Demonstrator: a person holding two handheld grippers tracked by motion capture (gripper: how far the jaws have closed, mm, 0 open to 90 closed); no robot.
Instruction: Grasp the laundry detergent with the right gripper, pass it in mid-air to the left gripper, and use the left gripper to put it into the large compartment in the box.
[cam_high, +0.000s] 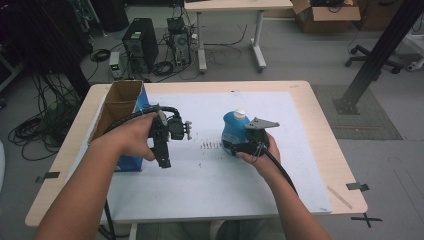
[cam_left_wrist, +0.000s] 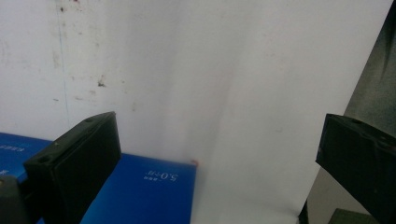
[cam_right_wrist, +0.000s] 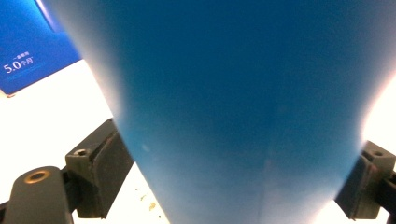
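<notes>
While the blue bottle stands mid-frame, right gripper clamped on its sides, both pads touching, left gripper spread wide, nothing between, beside blue box.

A wooden table is standing on the grey floor. A big white sheet is covering most of its top. A blue cardboard box with an open top is sitting on the left side of the sheet. A blue bottle with a white cap is standing near the middle. Little dark specks are lying on the sheet just beside the bottle.
</notes>
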